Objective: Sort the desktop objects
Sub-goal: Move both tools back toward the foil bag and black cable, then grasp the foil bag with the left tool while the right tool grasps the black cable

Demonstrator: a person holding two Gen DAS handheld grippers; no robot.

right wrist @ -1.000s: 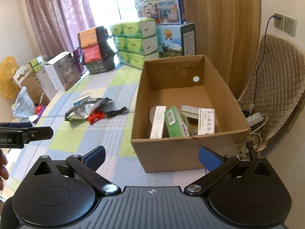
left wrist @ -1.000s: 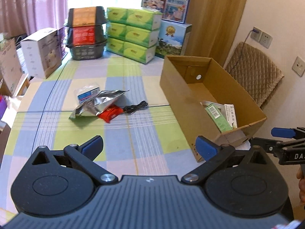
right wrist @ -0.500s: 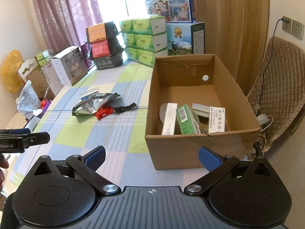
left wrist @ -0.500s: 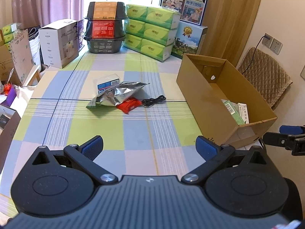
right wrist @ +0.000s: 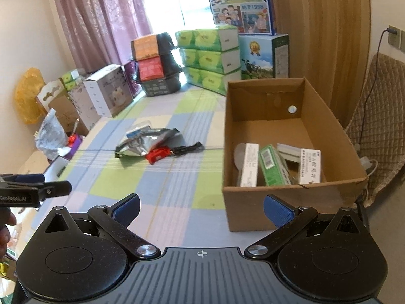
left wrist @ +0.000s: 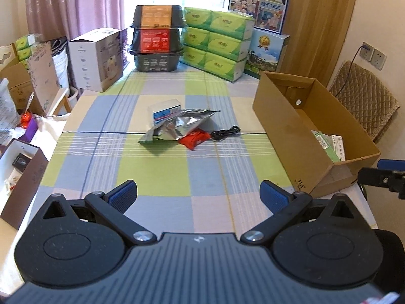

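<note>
From my left wrist camera, the left gripper (left wrist: 198, 196) hangs above the checked bench (left wrist: 157, 179), jaws wide and empty, short of the foil pouch (left wrist: 177, 128), red packet (left wrist: 194, 139) and black cable (left wrist: 225, 134). From my right, the right gripper (right wrist: 201, 209), equally spread and empty, faces the cardboard box (right wrist: 255, 207) holding sorted cartons.

From my right camera I read "GenRobot.AI" in white letters on the side of the left tool (right wrist: 54, 188). On the big blue milk carton (right wrist: 240, 2) by the window I read "纯牛奶" at the top and "1956" lower down. The same carton (left wrist: 260, 2) shows "1956" in my left camera. Other labels are too small or blurred for me.
</note>
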